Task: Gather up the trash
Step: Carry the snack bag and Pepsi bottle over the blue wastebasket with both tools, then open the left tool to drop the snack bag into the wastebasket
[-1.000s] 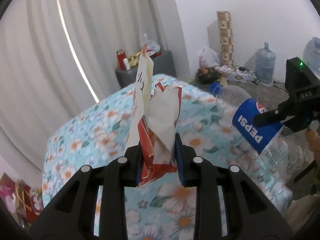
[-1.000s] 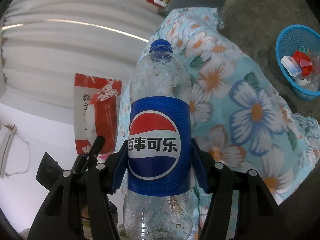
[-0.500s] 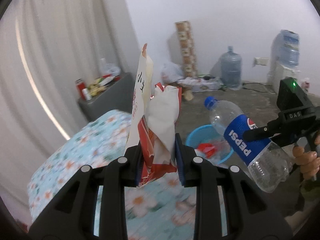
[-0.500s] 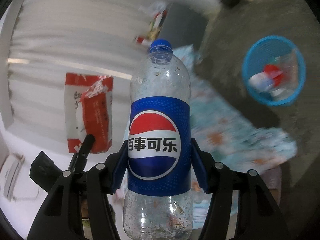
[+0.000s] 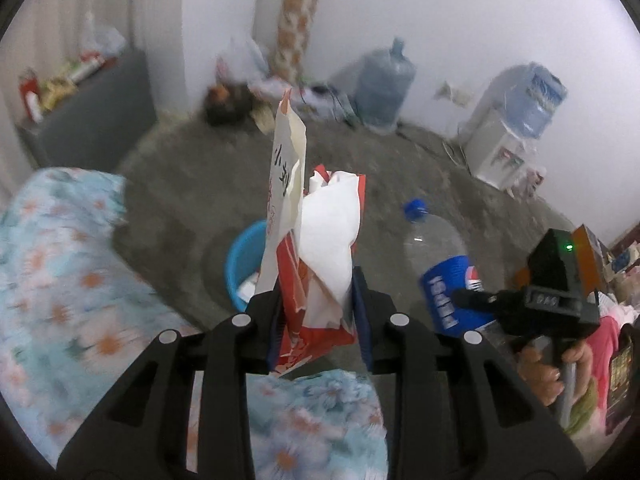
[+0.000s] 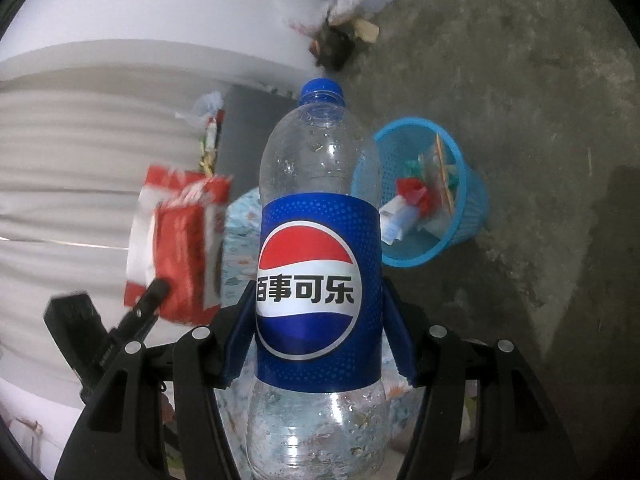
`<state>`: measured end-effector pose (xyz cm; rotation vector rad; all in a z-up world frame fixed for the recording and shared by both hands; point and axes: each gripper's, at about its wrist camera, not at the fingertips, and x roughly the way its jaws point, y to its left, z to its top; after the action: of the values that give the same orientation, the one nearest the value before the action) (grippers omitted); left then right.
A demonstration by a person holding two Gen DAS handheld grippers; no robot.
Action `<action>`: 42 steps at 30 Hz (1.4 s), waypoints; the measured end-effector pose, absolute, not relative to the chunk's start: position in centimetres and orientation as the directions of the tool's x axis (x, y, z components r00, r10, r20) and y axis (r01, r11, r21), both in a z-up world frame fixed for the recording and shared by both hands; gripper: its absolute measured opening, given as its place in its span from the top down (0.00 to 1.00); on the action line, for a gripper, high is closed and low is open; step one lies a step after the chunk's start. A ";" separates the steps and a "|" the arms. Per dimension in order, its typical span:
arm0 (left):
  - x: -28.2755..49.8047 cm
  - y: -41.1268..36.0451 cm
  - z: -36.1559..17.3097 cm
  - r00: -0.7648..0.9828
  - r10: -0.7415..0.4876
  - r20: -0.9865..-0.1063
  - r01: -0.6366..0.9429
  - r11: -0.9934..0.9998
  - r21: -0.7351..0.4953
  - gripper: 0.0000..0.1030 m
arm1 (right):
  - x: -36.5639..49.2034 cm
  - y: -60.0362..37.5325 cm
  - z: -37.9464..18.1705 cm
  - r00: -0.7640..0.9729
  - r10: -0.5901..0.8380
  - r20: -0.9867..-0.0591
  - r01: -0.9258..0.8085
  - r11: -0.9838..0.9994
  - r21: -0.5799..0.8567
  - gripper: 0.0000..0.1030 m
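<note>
My left gripper (image 5: 316,312) pinches a torn red and white paper wrapper (image 5: 324,240) that stands up between its pads; the jaws are opening slightly. Behind the wrapper, on the floor, sits a blue mesh basket (image 5: 242,268) with trash in it. My right gripper (image 6: 318,320) is shut on an empty Pepsi bottle (image 6: 316,184) with a blue cap, gripped at its label. In the right wrist view the basket (image 6: 474,200) lies just right of the bottle, and the wrapper (image 6: 180,240) hangs at the left. The bottle (image 5: 436,248) also shows at the right of the left wrist view.
A bed with a floral cover (image 5: 60,280) fills the lower left. A grey cabinet (image 5: 92,120), a water jug (image 5: 382,84) and a water dispenser (image 5: 516,128) line the far wall. A hand (image 5: 548,364) grips the right tool. Bare concrete floor (image 6: 540,100) surrounds the basket.
Both grippers swung away from the bed toward the floor, tilting down. The blue basket now sits right behind the wrapper and close beside the bottle. Both loads stay held.
</note>
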<state>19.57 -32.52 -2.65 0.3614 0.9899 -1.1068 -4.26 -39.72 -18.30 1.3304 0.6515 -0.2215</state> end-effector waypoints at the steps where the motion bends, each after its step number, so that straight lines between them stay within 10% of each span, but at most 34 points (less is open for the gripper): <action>1: 20.0 -33.3 -3.5 0.088 -0.563 -0.821 0.870 0.446 -0.212 0.73 | -3.2 -39.7 -19.0 0.798 0.222 -0.560 0.512 0.241 0.824 0.44; 15: 25.4 -44.6 -17.1 0.032 -0.406 -0.914 0.847 0.497 -0.190 0.65 | 10.6 -41.4 -33.4 0.626 0.176 -0.760 0.736 0.191 0.650 0.31; 22: 25.1 -47.6 -22.4 -0.033 -0.263 -0.964 0.859 0.486 -0.162 0.34 | 4.3 -38.3 -31.3 0.643 0.118 -0.756 0.733 0.190 0.653 0.31; 42: 25.0 -42.1 -14.8 -0.135 -0.586 -0.799 0.668 0.542 -0.510 0.19 | -3.5 -49.5 -24.7 0.697 0.089 -0.712 0.689 0.193 0.699 0.31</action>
<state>24.97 -42.12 -14.83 0.0791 1.3202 -1.0814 -3.47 -49.46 -24.74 1.3323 0.7241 -0.4766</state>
